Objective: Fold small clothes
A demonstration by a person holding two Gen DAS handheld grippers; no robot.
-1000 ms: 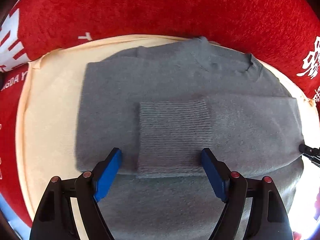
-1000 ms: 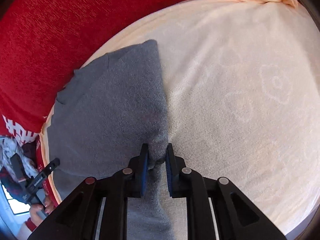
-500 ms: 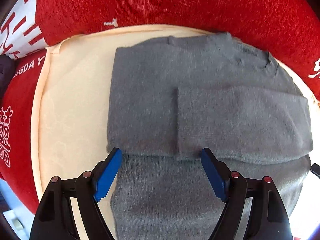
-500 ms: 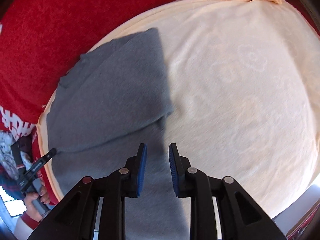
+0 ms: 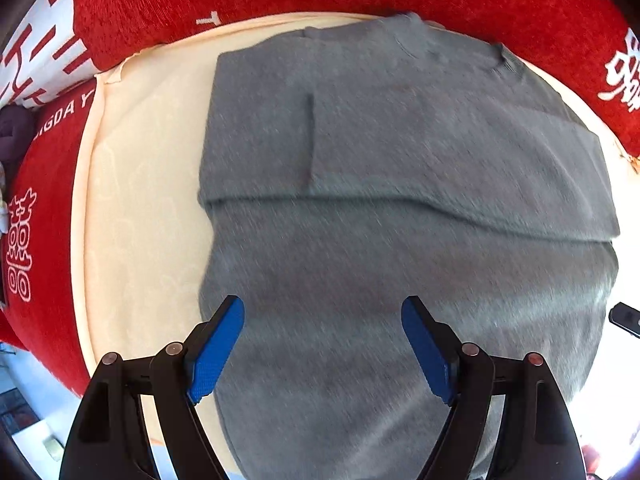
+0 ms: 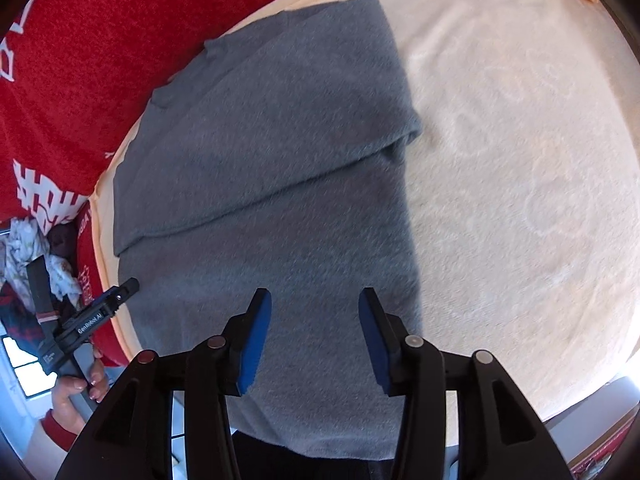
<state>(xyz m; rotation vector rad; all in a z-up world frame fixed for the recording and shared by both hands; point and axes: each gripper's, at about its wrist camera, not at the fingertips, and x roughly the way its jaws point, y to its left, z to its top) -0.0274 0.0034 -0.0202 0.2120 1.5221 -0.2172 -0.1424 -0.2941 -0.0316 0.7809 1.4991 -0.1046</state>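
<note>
**Sleeves in, hem fold up next**

The grey sweater (image 5: 400,208) lies flat ahead of both claws on the cream towel (image 6: 520,160), sleeves crossed over its far half. Left claw (image 5: 322,344) hovers wide and empty above the near hem; right claw (image 6: 314,334) likewise. Next, I'd judge: pinch both hem corners, carry them forward towards the collar.
</note>
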